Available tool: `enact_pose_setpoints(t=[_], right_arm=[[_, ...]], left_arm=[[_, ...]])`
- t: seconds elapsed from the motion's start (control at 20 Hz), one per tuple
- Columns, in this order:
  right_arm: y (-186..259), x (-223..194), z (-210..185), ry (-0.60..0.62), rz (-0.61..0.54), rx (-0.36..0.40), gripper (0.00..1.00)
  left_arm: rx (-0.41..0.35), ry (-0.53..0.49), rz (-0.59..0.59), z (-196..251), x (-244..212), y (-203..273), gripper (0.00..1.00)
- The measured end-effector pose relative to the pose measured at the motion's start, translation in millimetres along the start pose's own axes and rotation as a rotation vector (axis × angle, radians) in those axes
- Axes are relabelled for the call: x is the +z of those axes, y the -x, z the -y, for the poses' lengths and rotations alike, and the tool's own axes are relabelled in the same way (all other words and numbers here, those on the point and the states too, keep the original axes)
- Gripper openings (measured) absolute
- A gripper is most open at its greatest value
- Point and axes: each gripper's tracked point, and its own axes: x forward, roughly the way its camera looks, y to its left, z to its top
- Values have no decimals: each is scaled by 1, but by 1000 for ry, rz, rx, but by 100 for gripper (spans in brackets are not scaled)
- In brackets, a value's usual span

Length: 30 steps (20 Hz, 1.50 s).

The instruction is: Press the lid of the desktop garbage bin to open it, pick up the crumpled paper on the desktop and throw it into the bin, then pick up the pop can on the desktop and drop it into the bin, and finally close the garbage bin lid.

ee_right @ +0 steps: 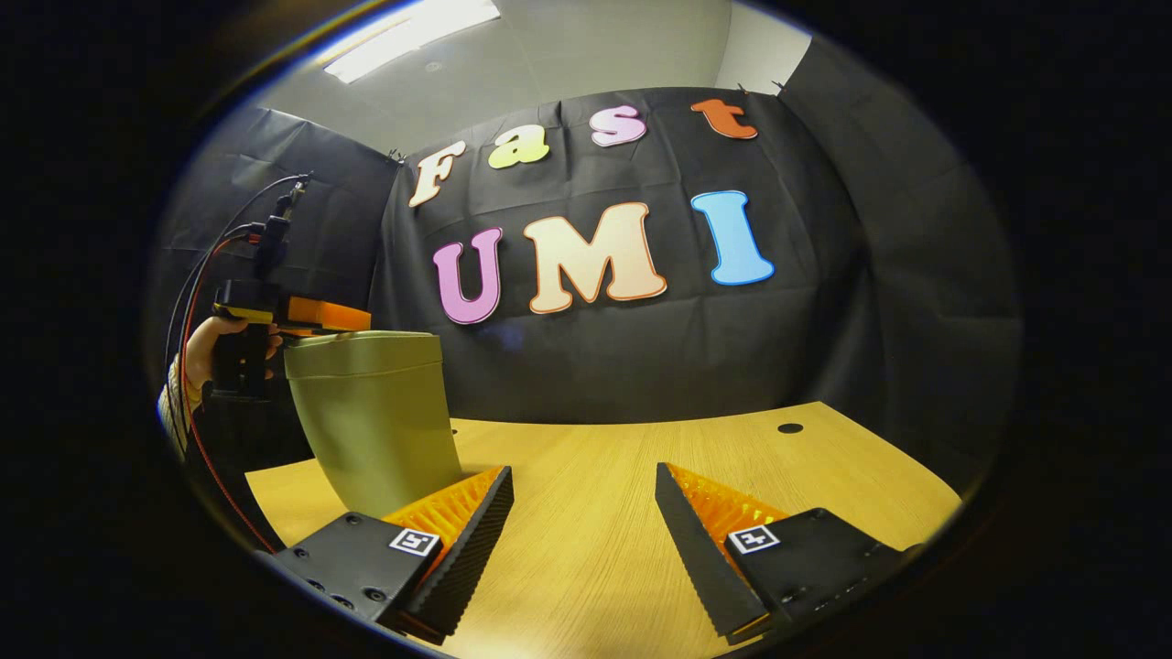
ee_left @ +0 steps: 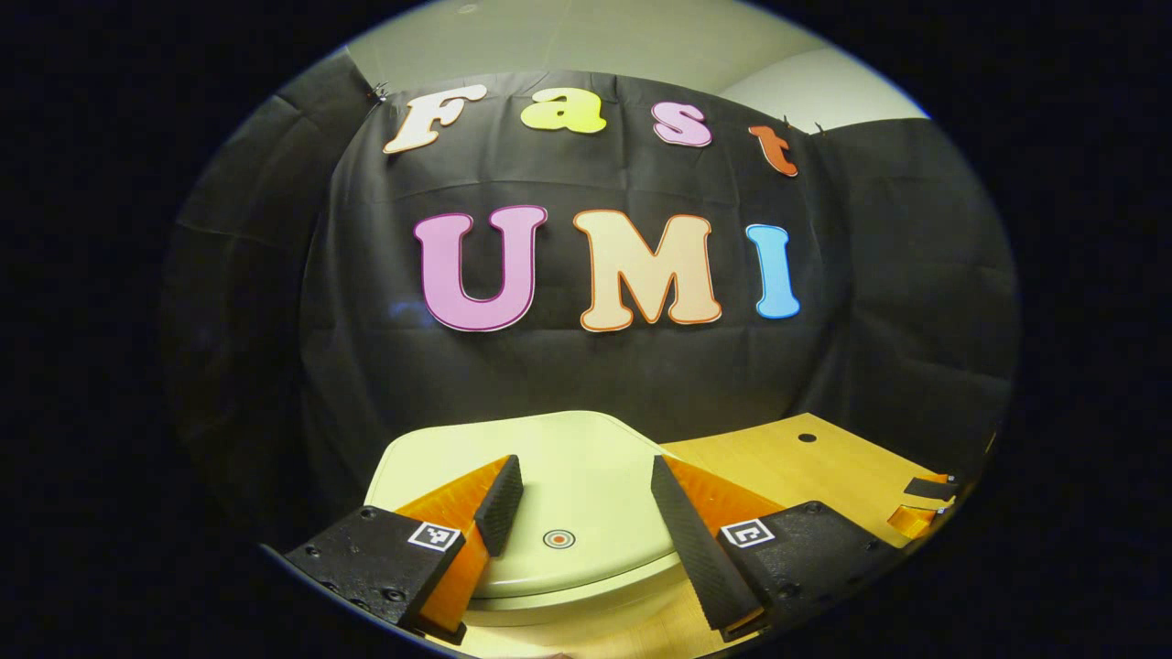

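The pale green bin's lid lies flat on the bin, with a small round mark near its front edge. My left gripper hovers open just over the lid, one finger to each side of the mark and nothing between them. In the right gripper view the bin stands upright at the left of the table. A hand holds the left gripper at its top. My right gripper is open low over bare table, right of the bin.
The wooden table stretches right of the bin, with a small dark hole near its back edge. Black cloth wall stands close behind. In the left gripper view the right gripper sits at the far right edge.
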Motion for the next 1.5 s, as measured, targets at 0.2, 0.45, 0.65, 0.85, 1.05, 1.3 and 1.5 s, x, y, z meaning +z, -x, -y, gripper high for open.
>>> enact_pose_setpoints(t=[0.2,0.45,0.65,0.85,1.05,1.3,1.5], right_arm=[[-1,-7,-4,9,-19,14,98],[-4,-17,-4,9,-52,19,98],[-4,-14,-2,5,-47,19,98],[-5,-13,0,1,-42,15,98],[-6,-14,-2,-1,-42,21,98],[-7,-19,-1,2,-55,19,98],[-8,-18,1,4,-46,10,98]], left_arm=[[29,2,21,-2,-1,0,92],[70,-67,75,-6,2,3,93],[149,-19,93,-16,-1,7,93],[149,-9,84,-14,-4,8,95],[147,-13,82,-13,-5,6,96],[90,-63,131,-6,2,10,96],[59,-79,162,-1,14,22,93]])
